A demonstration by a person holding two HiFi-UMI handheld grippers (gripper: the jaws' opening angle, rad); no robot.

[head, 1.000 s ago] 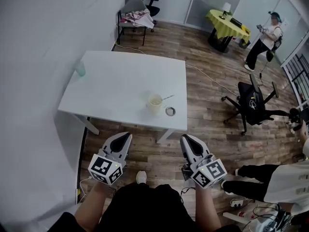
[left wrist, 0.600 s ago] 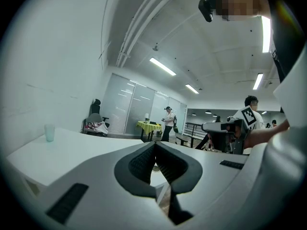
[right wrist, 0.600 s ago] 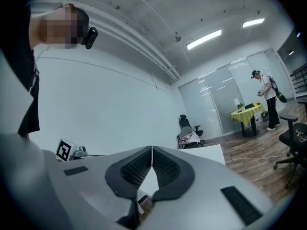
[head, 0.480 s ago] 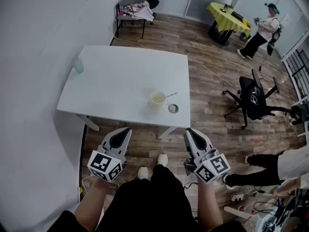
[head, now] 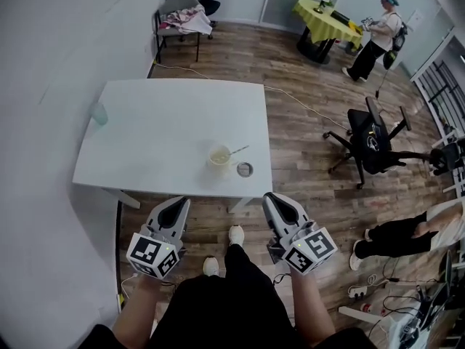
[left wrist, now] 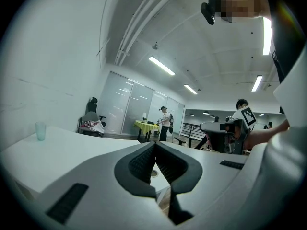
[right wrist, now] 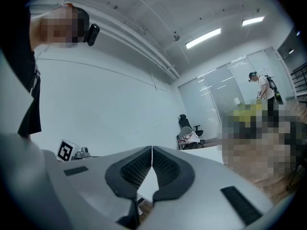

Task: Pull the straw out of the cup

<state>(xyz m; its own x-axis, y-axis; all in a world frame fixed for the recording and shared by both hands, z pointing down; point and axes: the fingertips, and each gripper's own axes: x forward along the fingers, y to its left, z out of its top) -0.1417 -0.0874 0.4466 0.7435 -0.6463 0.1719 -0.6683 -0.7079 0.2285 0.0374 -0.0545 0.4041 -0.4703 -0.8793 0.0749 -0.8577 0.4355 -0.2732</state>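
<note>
A pale cup (head: 219,156) stands on the white table (head: 160,129) near its front right corner, with a thin straw (head: 237,150) leaning out of it to the right. A small round lid (head: 245,169) lies beside the cup. Both grippers hover over the floor in front of the table, well short of the cup. My left gripper (head: 176,206) is shut with nothing in it, its jaw tips meeting (left wrist: 154,145). My right gripper (head: 273,200) is shut too, empty (right wrist: 151,150).
A green tumbler (head: 99,113) stands at the table's far left edge (left wrist: 41,131). A black office chair (head: 370,142) stands right of the table. A chair with clothes (head: 180,17) is beyond the table, and a person (head: 370,38) stands by a yellow-covered table (head: 323,20).
The view has shifted, so the table and cup sit slightly lower and further left. Both grippers stay shut at about the same distance from the table.
</note>
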